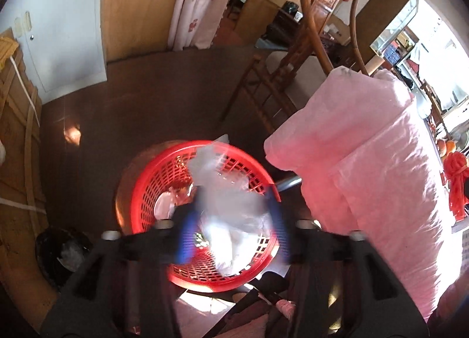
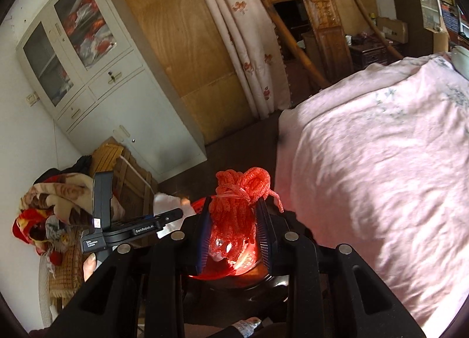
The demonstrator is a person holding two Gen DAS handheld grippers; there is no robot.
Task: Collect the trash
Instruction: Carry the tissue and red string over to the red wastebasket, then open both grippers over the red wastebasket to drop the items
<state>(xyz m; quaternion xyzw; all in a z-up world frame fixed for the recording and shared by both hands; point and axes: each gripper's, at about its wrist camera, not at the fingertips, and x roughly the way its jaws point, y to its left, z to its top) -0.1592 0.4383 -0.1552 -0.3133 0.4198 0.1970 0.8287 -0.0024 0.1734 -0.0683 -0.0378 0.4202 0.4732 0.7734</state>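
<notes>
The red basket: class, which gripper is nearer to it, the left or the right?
Left. The left gripper hangs directly over the red basket with clear plastic trash between its open fingers. The right gripper, shut on a red mesh bundle, sits farther back.

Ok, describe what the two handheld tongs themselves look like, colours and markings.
Both are black plastic. The left tongs have blue ribbed pads and round silver bolts. Seen from the right wrist, its body carries white "GenRobot.AI" lettering and a "Data Acquisition System" label. The right tongs match: blue ribbed pads, silver bolts, slotted black arms.
</notes>
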